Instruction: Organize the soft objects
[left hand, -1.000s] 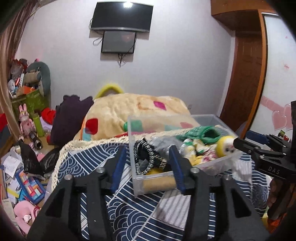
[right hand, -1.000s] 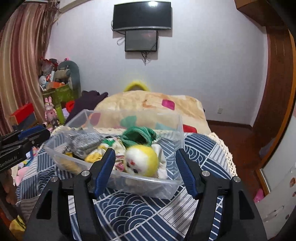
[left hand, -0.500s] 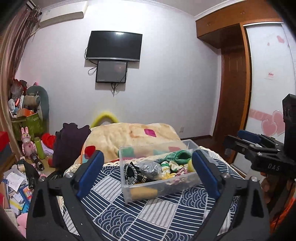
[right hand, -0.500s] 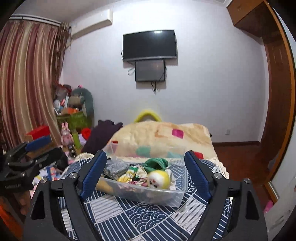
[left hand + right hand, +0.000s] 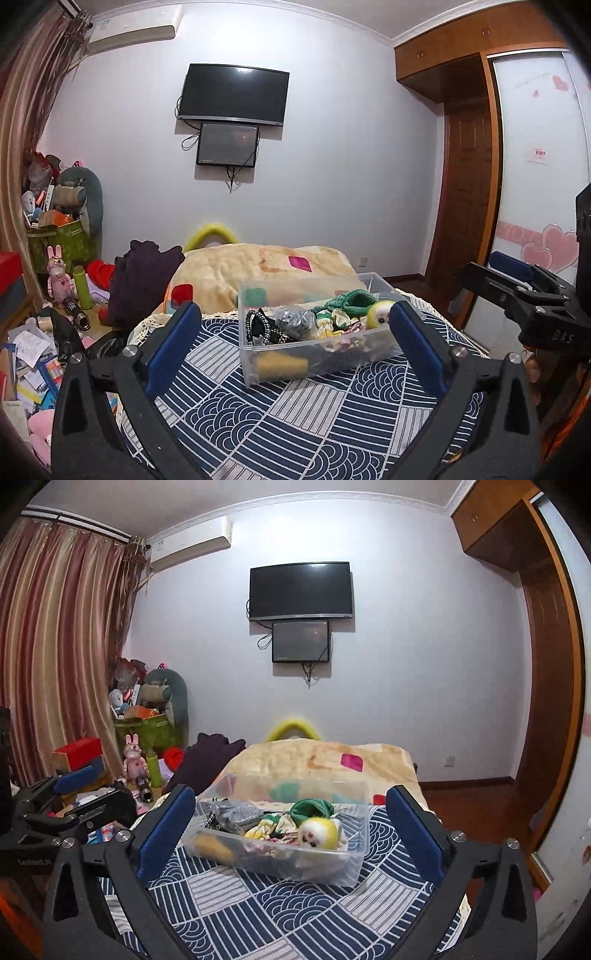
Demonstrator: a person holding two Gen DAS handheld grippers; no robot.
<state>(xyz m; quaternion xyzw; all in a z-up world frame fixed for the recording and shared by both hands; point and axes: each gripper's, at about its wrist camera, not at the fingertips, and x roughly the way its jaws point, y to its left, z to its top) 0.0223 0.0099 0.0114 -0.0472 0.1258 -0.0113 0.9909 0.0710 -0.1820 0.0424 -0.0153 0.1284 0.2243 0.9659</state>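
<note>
**A:** So what's the likely screw-up here? Both tongs, left tongs [image 5: 291, 354] and right tongs [image 5: 290, 834], are spread wide and holding nothing, hanging back from the clear plastic bin [image 5: 314, 363] on the wave-pattern cloth [image 5: 295, 417].

**B:** My guess: the bin itself. It's light, see-through plastic on fabric over a soft bed, so a nudge on the rim could slide or tip it. The near wall is hard to see too, easy to clip going in.

**A:** And the stuff inside?

**B:** It's a jumble, all touching. Yellow-and-white plush head [image 5: 317, 834] at the right end, green knitted thing [image 5: 310, 808] just behind it, grey sparkly pouch [image 5: 295, 319] in the middle, black-and-white cord [image 5: 256, 326] at the left, something mustard-coloured [image 5: 282, 365] down at the bottom front. Grab one and the cord or knit could snag and drag a neighbour out.

**A:** Squishy, then?

**B:** Looks it. The plush would probably compress and slip from a shallow pinch. The small pastel bits in the middle I can't identify.
</note>
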